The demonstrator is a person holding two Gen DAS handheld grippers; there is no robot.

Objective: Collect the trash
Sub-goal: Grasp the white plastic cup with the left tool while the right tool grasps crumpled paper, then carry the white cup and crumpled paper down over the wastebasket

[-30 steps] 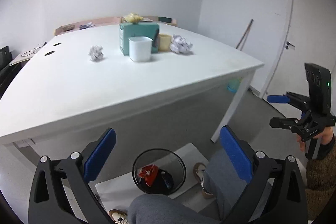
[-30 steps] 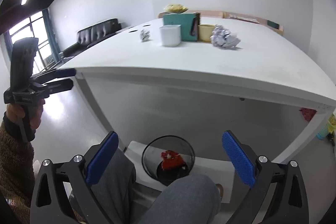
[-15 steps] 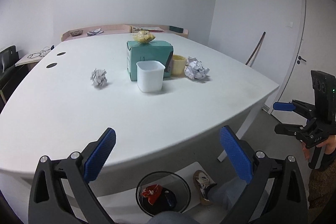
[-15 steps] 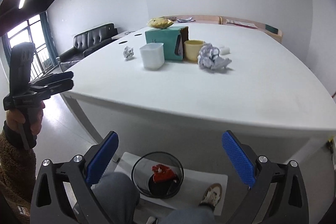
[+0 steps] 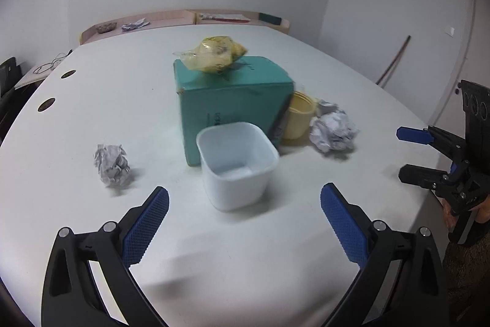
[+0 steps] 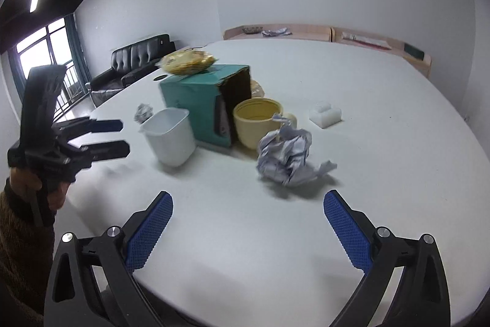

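Note:
On the white table [image 5: 128, 112] lie two crumpled paper balls: a small one [image 5: 112, 164] at the left and a bigger one [image 5: 333, 129] [image 6: 284, 155] at the right. A yellow crumpled bag [image 5: 214, 54] [image 6: 187, 61] rests on a teal box [image 5: 232, 100] [image 6: 199, 100]. A white plastic cup [image 5: 237, 164] [image 6: 170, 135] stands before the box, a yellow cup [image 5: 298, 118] [image 6: 258, 120] beside it. My left gripper [image 5: 244, 222] [image 6: 105, 137] is open, facing the white cup. My right gripper [image 6: 248, 232] [image 5: 410, 152] is open, just short of the bigger ball.
A small white block [image 6: 325, 114] lies on the table's right part. A pink low shelf [image 5: 183, 20] runs along the far wall. A black sofa [image 6: 134, 63] stands by the window at the left. A person's hand and brown sleeve [image 6: 21, 222] hold the left gripper.
Both grippers have risen from below the table edge and moved in over the tabletop. The floor bin and the person's legs have dropped out of view. Both stay open.

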